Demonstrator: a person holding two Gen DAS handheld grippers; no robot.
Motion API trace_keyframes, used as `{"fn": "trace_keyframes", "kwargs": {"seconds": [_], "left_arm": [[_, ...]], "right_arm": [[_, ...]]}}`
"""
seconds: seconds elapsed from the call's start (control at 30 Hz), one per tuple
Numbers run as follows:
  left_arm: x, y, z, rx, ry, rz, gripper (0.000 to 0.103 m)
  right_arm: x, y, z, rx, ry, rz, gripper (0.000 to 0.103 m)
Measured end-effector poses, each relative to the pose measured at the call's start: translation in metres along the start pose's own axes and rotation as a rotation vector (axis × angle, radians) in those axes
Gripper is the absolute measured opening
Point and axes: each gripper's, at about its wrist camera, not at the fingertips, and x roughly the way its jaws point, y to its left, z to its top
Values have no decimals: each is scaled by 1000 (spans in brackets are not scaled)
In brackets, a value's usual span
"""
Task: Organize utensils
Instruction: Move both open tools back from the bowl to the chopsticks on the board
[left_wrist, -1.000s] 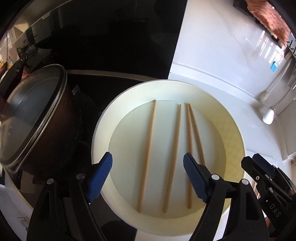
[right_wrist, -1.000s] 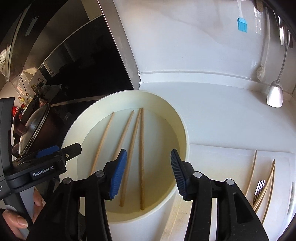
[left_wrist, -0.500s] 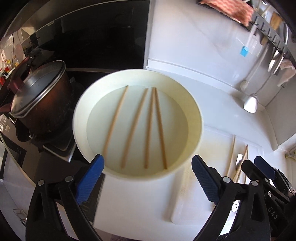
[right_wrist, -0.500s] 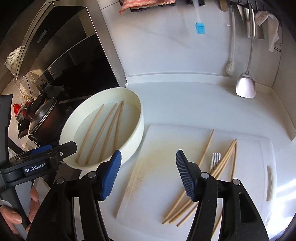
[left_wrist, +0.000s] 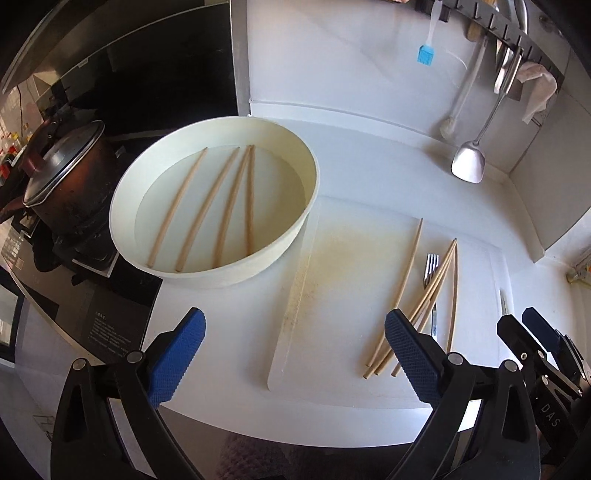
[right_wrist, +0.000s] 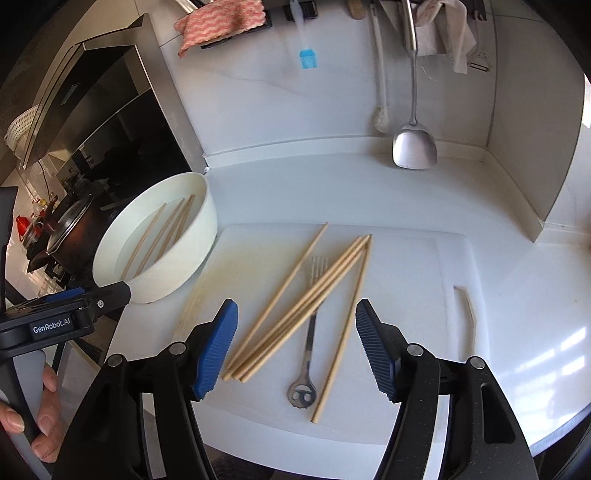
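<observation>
Tilting downward, right hand-held gripper (right_wrist: 293, 345) just opening above chopsticks (right_wrist: 295, 310), left hand-held gripper (left_wrist: 293, 354) wide, seemingly empty

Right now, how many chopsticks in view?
9. Four lie in the round bowl; five lie loose on the cutting board, three of them crossing the fork. None look hidden.

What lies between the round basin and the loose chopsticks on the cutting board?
Only bare cutting board, faintly stained, separates the basin from the loose chopsticks; the right wrist view shows it best.
</observation>
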Motion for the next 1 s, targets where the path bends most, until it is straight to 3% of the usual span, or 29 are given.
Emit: {"fn": "trace_keyframes", "kwargs": {"seconds": [0.23, 0.5, 0.67, 1.0], "left_arm": [[10, -11, 0, 59, 11, -22, 96], [42, -35, 11, 202, -17, -134, 96], [66, -46, 13, 227, -58, -178, 96], [104, -59, 1, 246, -135, -150, 97]], "right_arm": [[3, -23, -14, 97, 2, -64, 66], [11, -24, -36, 182, -38, -208, 66], [22, -30, -43, 237, -76, -277, 66], [57, -34, -55, 224, -136, -290, 66]]}}
